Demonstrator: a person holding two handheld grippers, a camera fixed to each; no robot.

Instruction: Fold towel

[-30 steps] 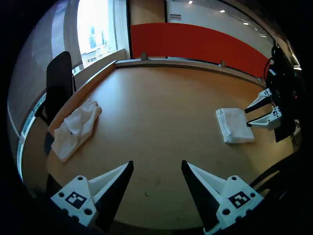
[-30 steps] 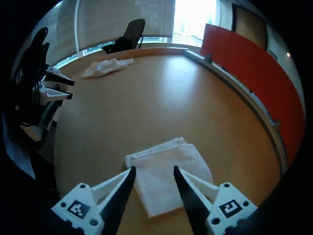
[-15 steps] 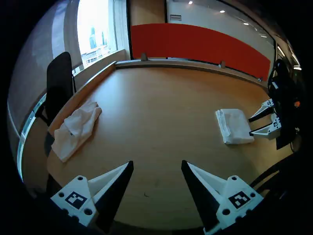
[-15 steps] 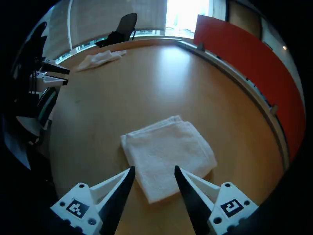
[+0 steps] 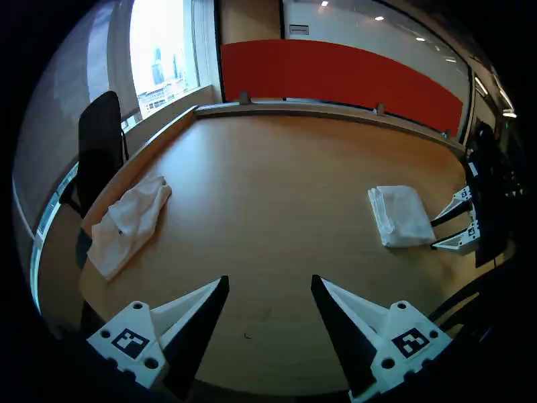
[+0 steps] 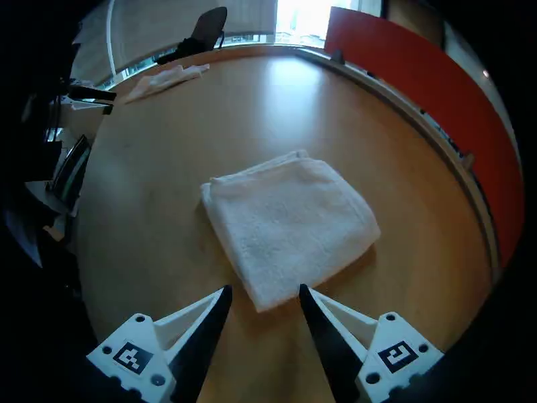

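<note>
A white towel (image 6: pixel 288 225), folded into a neat rectangle, lies flat on the wooden table (image 6: pixel 168 201). My right gripper (image 6: pixel 265 297) hovers just short of its near corner, open, with nothing between the fingers. In the left gripper view the same folded towel (image 5: pixel 399 215) sits at the right, with the right gripper (image 5: pixel 444 233) just behind it. A second white towel (image 5: pixel 129 225), crumpled and unfolded, lies near the table's left edge; it appears far off as the crumpled towel (image 6: pixel 164 79). My left gripper (image 5: pixel 268 290) is open over bare table.
A black office chair (image 5: pixel 101 144) stands past the table's left edge by the window. A red partition (image 5: pixel 342 74) runs along the far side. The left gripper (image 6: pixel 90 97) and a person's dark form sit at the left of the right gripper view.
My right gripper has drawn back off the folded towel, which now lies wholly beyond its fingertips. The left gripper has barely moved.
</note>
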